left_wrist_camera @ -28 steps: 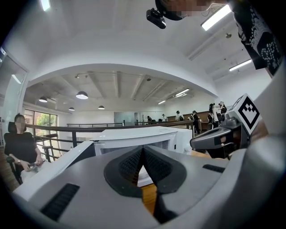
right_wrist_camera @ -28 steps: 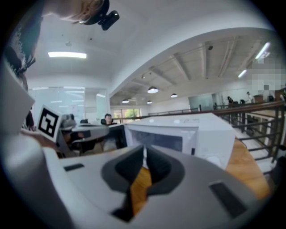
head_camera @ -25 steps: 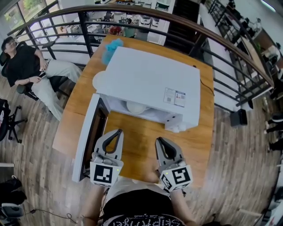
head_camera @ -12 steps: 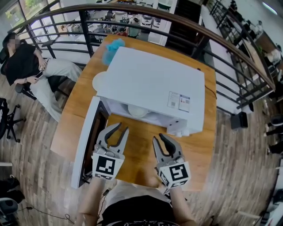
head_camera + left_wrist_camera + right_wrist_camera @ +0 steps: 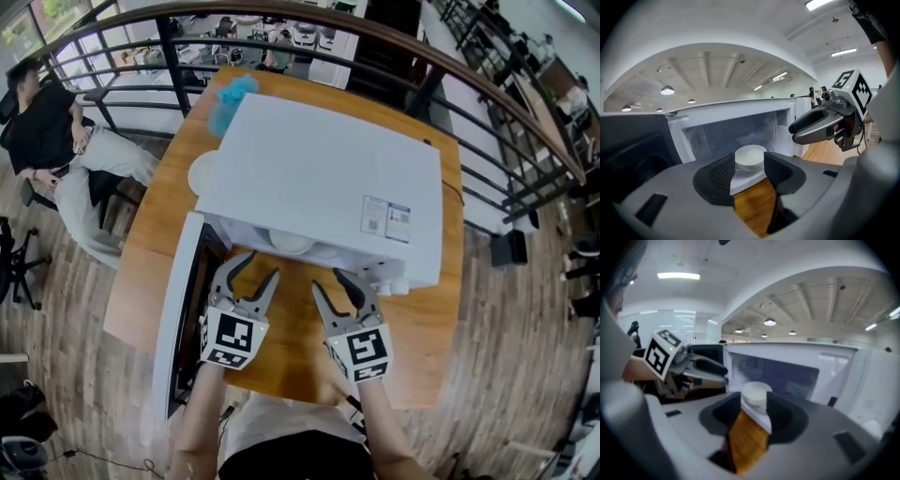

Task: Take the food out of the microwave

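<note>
The shallow white ceramic bowl [image 5: 750,157] is sitting inside the cavity of the white box-shaped microwave [image 5: 319,178], ahead of both sets of fingertips and touching neither. The left gripper [image 5: 262,265] and the right gripper [image 5: 330,281] have just been opening their jaws. Both pairs are standing apart with nothing between the pads; only the bowl and the brown wooden tabletop [image 5: 291,337] are showing through the gaps.

The likely trouble, as I judge it, is waiting in the reach. A finger may be catching the lower lip of the opening, or the left gripper may be brushing the dark-lined open door [image 5: 183,309] just outside its outer finger. If the two grippers are closing unevenly on the smooth rim, the bowl may be tipping, or sliding off toward the back wall. No view is showing whether it is holding food.

Both grippers are pointing forward and slightly downward at the opening, side by side and near each other, with the person's forearms [image 5: 192,412] trailing behind them.
</note>
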`<state>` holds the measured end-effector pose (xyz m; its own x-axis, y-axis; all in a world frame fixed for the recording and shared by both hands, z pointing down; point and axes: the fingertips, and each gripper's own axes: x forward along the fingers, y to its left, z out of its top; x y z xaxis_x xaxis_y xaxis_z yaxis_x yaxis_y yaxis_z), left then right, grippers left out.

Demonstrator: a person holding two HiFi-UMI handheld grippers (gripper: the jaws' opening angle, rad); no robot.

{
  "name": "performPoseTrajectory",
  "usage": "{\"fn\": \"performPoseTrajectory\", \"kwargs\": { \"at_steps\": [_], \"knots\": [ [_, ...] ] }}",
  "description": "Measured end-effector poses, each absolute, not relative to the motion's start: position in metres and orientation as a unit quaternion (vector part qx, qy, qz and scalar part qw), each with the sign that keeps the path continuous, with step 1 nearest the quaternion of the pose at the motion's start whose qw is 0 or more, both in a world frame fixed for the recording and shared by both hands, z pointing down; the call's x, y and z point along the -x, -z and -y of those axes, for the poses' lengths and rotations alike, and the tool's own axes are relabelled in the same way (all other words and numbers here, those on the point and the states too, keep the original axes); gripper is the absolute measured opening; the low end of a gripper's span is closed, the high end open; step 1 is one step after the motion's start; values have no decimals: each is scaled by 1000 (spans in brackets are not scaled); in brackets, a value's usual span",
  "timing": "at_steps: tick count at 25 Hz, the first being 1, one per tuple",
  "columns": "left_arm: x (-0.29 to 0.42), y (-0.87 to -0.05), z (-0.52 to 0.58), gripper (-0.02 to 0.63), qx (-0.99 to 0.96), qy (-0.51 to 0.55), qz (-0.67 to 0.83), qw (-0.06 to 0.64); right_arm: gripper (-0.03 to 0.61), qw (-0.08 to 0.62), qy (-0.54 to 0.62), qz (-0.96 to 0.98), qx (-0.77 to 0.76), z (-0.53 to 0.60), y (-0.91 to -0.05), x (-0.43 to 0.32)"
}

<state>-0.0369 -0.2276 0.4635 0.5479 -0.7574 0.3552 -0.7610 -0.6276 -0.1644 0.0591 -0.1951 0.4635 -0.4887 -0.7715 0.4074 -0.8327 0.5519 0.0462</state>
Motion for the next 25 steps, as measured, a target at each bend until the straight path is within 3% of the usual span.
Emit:
{"fn": "performPoseTrajectory", "kwargs": {
  "at_steps": [7, 25],
  "knots": [
    [31, -507, 248, 293, -873, -276, 402, 0, 215, 236, -64, 849, -469, 224, -493, -55],
    [19, -552, 278, 299, -870, -343, 353, 25, 224, 306, -81, 826, -466, 258, -540, -50]
  ]
}}
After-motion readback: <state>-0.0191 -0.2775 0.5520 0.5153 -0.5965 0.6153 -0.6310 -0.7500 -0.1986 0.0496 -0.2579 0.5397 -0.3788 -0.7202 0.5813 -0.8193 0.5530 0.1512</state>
